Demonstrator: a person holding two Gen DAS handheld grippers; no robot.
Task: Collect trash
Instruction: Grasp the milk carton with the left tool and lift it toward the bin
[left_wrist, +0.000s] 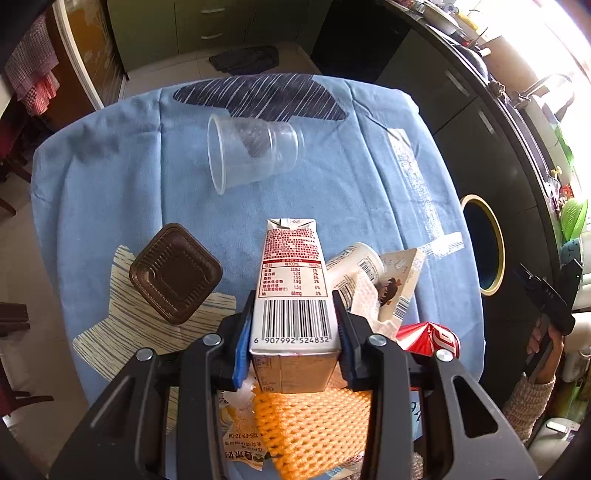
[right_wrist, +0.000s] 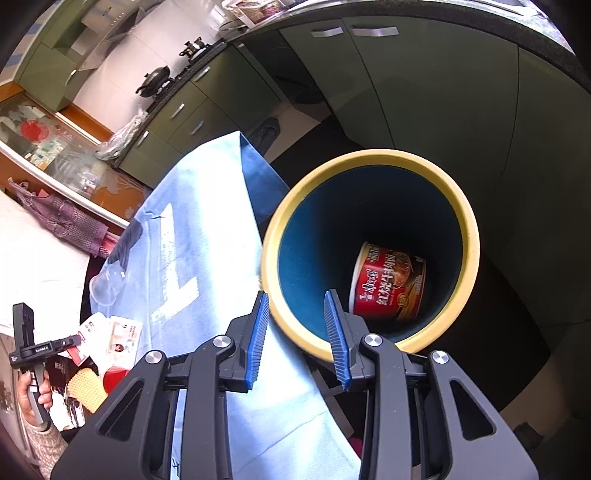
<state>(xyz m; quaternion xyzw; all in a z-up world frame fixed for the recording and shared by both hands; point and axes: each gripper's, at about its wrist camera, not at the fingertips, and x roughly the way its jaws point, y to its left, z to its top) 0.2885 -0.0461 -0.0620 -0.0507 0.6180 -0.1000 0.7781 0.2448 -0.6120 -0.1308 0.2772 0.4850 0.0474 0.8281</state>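
The left gripper (left_wrist: 293, 317) is clamped on a carton (left_wrist: 293, 291), its pads pressing both long sides just above the barcode, so the carton stands clear of the litter under it: a good hold for carrying it off the surface (left_wrist: 369, 177). The rest of the trash lies on the blue cloth: a clear cup (left_wrist: 251, 151) on its side, a brown tray (left_wrist: 175, 273), a white bottle (left_wrist: 354, 266), a tissue (left_wrist: 365, 295), a crushed red can (left_wrist: 430, 338) and an orange net (left_wrist: 314, 428) below the carton.

The right gripper (right_wrist: 297, 332) is released, nothing between its blue pads; it hangs over the near rim of the bin (right_wrist: 469, 236), which stands on the floor just beside the surface edge, likely so trash can drop straight in. A red noodle cup (right_wrist: 389, 286) already lies at the bottom.

Hard to judge: the carton's lower end is hidden behind the gripper, so whether it touches the net I cannot tell. The wrappers at the bottom edge are cut off, and the items behind the bottle overlap too much to separate. The bin's base is out of view
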